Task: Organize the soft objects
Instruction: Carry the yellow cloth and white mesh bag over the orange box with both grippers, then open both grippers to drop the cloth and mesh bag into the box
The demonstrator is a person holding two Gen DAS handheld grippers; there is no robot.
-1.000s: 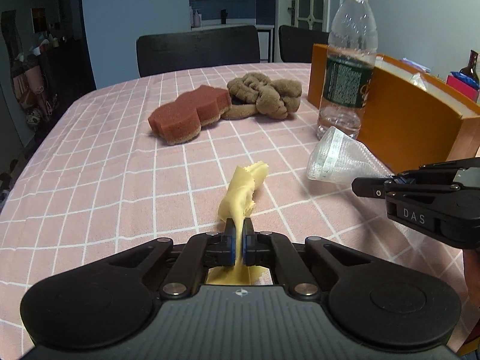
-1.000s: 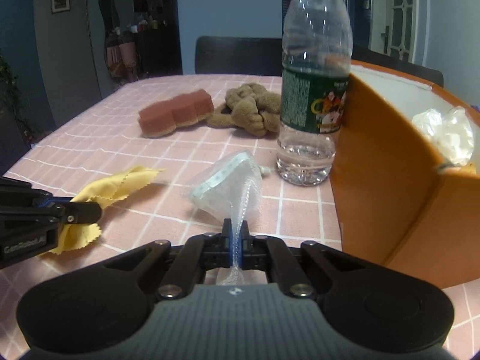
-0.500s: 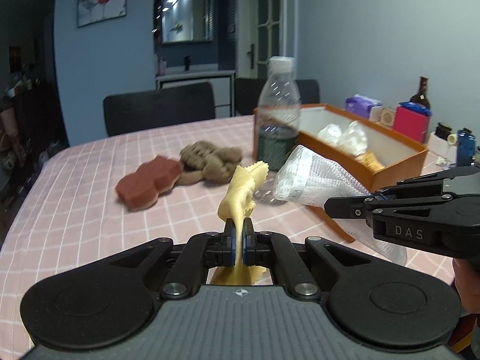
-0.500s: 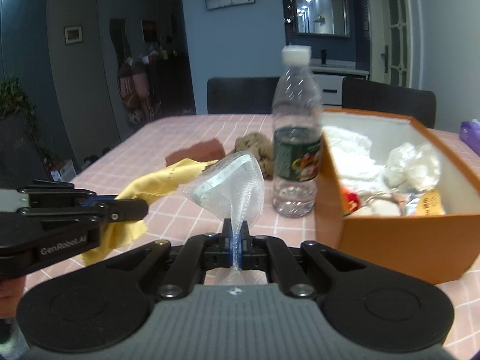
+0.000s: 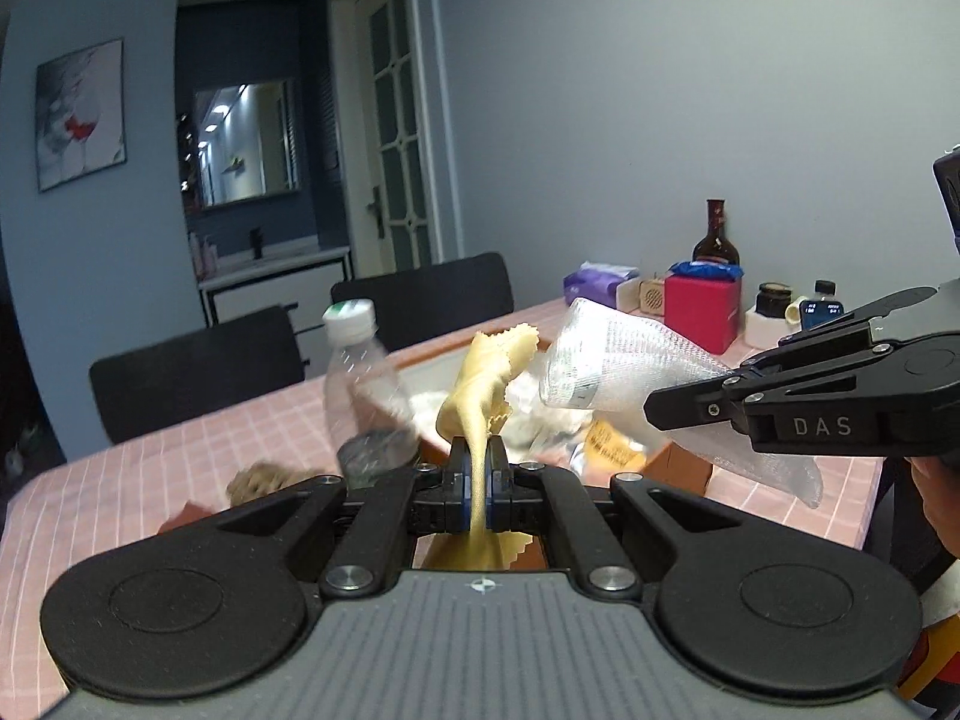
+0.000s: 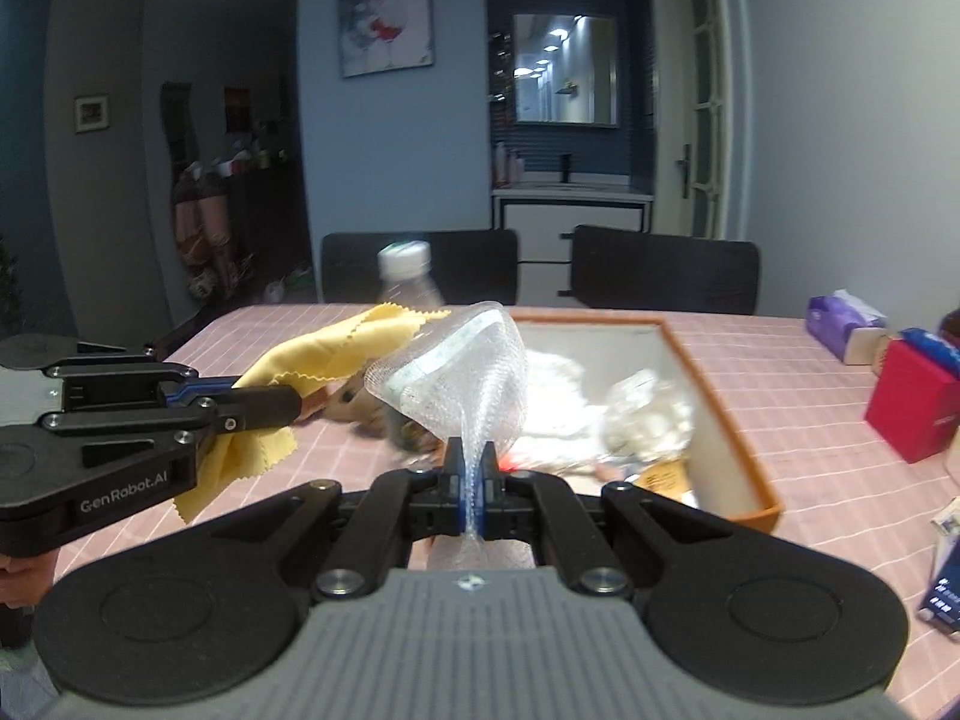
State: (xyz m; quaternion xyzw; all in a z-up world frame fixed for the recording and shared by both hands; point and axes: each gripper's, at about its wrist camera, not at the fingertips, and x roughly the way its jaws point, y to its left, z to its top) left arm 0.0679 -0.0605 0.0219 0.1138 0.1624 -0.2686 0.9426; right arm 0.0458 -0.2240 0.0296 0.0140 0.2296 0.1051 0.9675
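Note:
My left gripper (image 5: 478,483) is shut on a yellow cloth (image 5: 480,384), held high above the pink checked table; it also shows in the right wrist view (image 6: 336,354). My right gripper (image 6: 472,483) is shut on a clear bubble-wrap bag (image 6: 462,372), also seen from the left wrist (image 5: 630,360). Both are lifted side by side, near the orange box (image 6: 720,378), which holds white soft items. A brown plush (image 5: 261,480) lies on the table, partly hidden.
A water bottle (image 5: 366,384) stands left of the box. A red box (image 6: 912,408), a purple tissue pack (image 6: 840,324) and a dark bottle (image 5: 714,240) stand at the table's right side. Black chairs (image 6: 660,270) line the far edge.
Both grippers have risen from table level with the cloth and the bag, and moved toward the orange box, whose inside now shows from above.

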